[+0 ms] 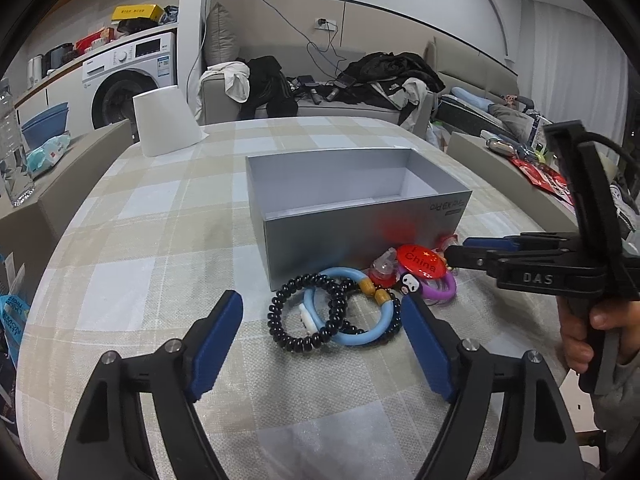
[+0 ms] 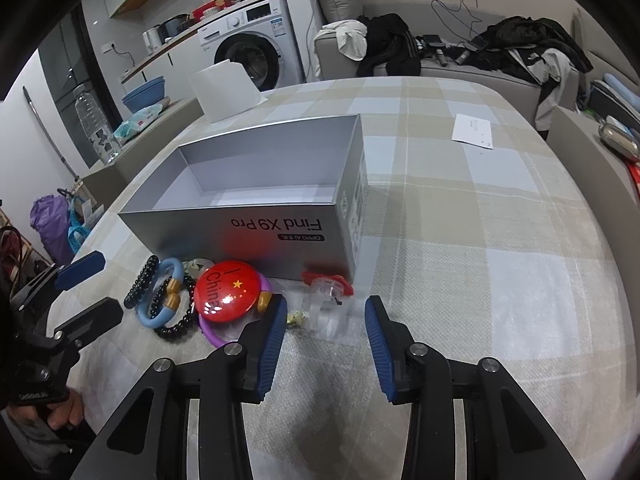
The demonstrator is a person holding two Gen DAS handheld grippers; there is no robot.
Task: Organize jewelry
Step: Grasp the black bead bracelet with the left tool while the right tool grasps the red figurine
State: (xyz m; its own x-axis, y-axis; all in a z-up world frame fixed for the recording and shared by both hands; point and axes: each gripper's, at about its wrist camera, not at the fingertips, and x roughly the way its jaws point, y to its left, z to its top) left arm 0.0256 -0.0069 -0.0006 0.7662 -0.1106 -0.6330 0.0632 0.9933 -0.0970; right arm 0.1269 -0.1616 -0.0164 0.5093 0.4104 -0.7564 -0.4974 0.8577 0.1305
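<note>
An open silver box (image 1: 320,240) (image 2: 240,232) stands on the checked tablecloth. A heap of jewelry lies in front of it: a black bead bracelet (image 1: 280,320) (image 2: 140,280), a light blue ring with yellow beads (image 1: 360,338) (image 2: 160,316), a red "China" badge (image 1: 420,260) (image 2: 230,292), a purple ring (image 1: 444,292) (image 2: 210,332) and a clear piece with a red top (image 2: 326,288). My left gripper (image 1: 322,312) (image 2: 96,286) is open, straddling the bracelet and blue ring. My right gripper (image 2: 326,308) (image 1: 460,248) is open around the clear piece, its pads not pressing it.
A white cone-shaped shade (image 1: 164,120) stands at the table's far left, and a paper slip (image 2: 474,130) lies far right of the box. A water bottle (image 1: 12,152) stands on a side surface. A sofa with clothes (image 1: 380,76) is beyond the table.
</note>
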